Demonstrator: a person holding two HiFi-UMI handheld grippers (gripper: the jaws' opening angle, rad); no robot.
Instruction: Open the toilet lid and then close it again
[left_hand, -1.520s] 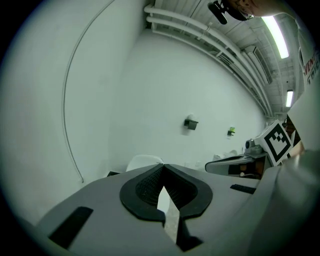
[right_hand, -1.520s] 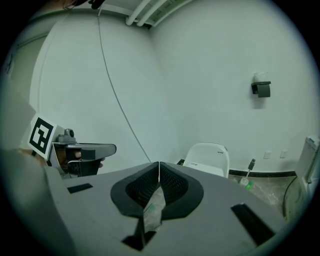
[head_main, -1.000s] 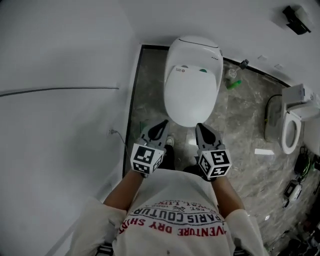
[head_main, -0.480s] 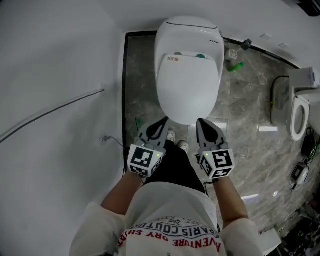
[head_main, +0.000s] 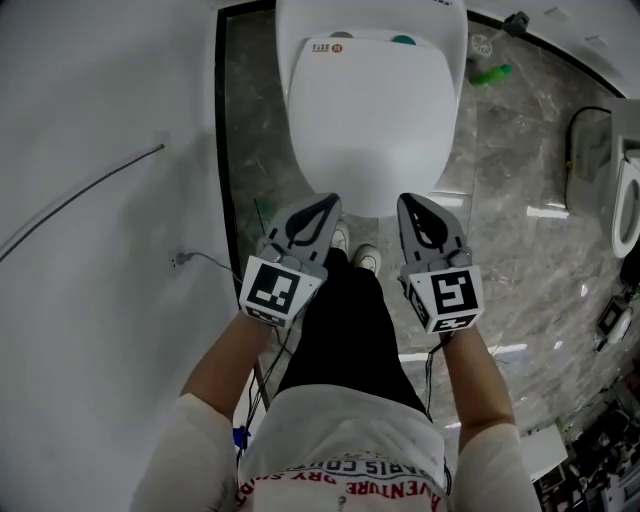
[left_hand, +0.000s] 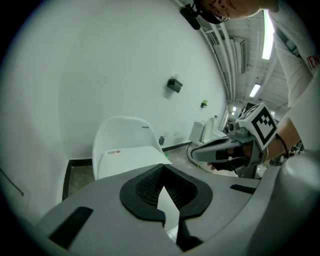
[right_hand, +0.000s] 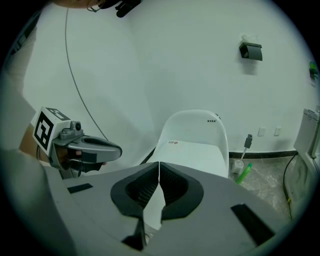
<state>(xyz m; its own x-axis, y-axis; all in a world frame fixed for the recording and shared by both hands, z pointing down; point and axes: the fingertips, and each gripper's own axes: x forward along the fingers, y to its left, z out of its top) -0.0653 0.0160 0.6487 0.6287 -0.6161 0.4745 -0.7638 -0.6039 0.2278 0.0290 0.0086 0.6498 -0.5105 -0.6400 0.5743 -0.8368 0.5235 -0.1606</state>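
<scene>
With jaws together and empty, the left gripper (head_main: 322, 204) and right gripper (head_main: 410, 204) have been lowered toward the front edge of the closed toilet lid (head_main: 370, 110), so lifting is judged next.

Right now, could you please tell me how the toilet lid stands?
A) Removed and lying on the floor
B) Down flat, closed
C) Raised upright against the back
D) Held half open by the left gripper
B: the toilet lid lies flat and closed, while the left gripper and right gripper have shut, empty jaws.
</scene>
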